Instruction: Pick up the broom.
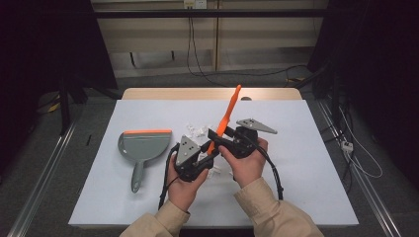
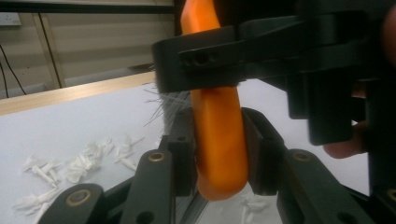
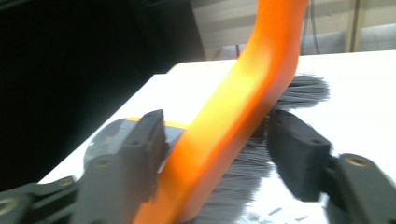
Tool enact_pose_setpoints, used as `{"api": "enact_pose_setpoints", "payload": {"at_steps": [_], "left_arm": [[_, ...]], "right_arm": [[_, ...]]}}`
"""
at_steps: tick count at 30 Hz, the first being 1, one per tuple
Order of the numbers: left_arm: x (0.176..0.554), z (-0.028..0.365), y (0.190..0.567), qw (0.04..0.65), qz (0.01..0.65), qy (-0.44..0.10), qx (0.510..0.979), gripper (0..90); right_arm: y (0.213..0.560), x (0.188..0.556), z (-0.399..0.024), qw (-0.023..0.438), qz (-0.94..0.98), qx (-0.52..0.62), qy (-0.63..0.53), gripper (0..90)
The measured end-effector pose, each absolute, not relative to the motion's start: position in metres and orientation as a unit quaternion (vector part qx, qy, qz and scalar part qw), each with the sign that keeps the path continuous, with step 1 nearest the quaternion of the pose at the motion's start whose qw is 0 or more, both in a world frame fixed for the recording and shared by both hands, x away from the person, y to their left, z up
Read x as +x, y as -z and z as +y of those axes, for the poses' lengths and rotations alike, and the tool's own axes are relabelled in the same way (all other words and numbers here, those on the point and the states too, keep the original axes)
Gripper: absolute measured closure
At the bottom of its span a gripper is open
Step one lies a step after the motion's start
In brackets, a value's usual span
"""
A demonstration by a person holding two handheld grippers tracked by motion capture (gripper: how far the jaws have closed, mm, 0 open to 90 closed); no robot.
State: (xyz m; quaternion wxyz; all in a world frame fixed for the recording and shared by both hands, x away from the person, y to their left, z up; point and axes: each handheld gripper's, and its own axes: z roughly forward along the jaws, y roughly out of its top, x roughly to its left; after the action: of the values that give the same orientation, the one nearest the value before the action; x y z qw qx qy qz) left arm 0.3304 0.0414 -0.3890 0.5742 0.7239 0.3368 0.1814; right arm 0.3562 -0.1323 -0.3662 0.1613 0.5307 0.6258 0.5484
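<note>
- Brush with an orange handle and dark bristles is held up over the middle of the white table, its handle slanting up and away to the far side, above the white paper scraps.
- Left gripper has its jaws clamped on the lower end of the handle; in the left gripper view both pads press against the orange plastic.
- Right gripper straddles the handle just above the bristles with its jaws apart; in the right gripper view the left pad lies at the handle, while the right pad stands clear of it.
- Handle looks like stiff, smooth, light plastic, so it may slip or swivel in a narrow grip; the bristles are soft and give no hold.
- Best hold is likely the flatter mid-handle, well clear of the bristles.
- Grey dustpan with an orange lip lies to the left, untouched.
</note>
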Motion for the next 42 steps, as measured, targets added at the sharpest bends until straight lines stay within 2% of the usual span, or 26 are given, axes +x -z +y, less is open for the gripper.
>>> {"api": "enact_pose_setpoints", "payload": {"at_steps": [1, 2, 3, 4, 5, 6, 7, 8, 12, 17, 29, 37, 42], "left_arm": [[0.33, 0.041, 0.389, 0.573, 0.335, -0.186, 0.724, 65.6], [0.33, 0.041, 0.389, 0.571, 0.332, -0.187, 0.727, 63.7], [0.33, 0.041, 0.39, 0.575, 0.332, -0.177, 0.726, 63.7], [0.33, 0.043, 0.39, 0.59, 0.324, -0.158, 0.723, 68.5], [0.329, 0.042, 0.389, 0.59, 0.324, -0.173, 0.719, 72.6], [0.329, 0.04, 0.388, 0.586, 0.314, -0.18, 0.725, 64.6], [0.329, 0.039, 0.387, 0.58, 0.318, -0.174, 0.73, 64.6], [0.329, 0.04, 0.388, 0.577, 0.325, -0.169, 0.73, 52.9], [0.332, 0.047, 0.391, 0.569, 0.332, -0.162, 0.734, 46.3], [0.339, 0.056, 0.394, 0.565, 0.332, -0.162, 0.738, 29.2], [0.348, 0.093, 0.397, 0.565, 0.336, -0.165, 0.735, 12.9], [0.344, 0.129, 0.395, 0.57, 0.339, -0.182, 0.726, 8.9], [0.341, 0.147, 0.399, 0.57, 0.342, -0.174, 0.727, 5.8]], "right_arm": [[0.366, 0.356, -0.133, 0.151, 0.621, 0.531, -0.556, 48.0], [0.365, 0.356, -0.134, 0.146, 0.618, 0.532, -0.56, 56.7], [0.365, 0.356, -0.134, 0.146, 0.618, 0.532, -0.56, 56.7], [0.364, 0.355, -0.136, 0.14, 0.622, 0.533, -0.557, 70.4], [0.365, 0.356, -0.136, 0.155, 0.642, 0.518, -0.544, 71.5], [0.366, 0.357, -0.137, 0.156, 0.649, 0.513, -0.54, 71.4], [0.366, 0.357, -0.137, 0.156, 0.649, 0.513, -0.54, 71.4], [0.367, 0.357, -0.139, 0.152, 0.648, 0.515, -0.54, 71.5], [0.366, 0.359, -0.154, 0.156, 0.64, 0.518, -0.545, 71.4], [0.368, 0.362, -0.175, 0.163, 0.656, 0.512, -0.53, 71.4], [0.368, 0.365, -0.221, 0.188, 0.685, 0.501, -0.495, 71.4], [0.368, 0.365, -0.239, 0.188, 0.684, 0.511, -0.486, 71.4], [0.369, 0.364, -0.242, 0.187, 0.682, 0.517, -0.482, 71.4]]}}
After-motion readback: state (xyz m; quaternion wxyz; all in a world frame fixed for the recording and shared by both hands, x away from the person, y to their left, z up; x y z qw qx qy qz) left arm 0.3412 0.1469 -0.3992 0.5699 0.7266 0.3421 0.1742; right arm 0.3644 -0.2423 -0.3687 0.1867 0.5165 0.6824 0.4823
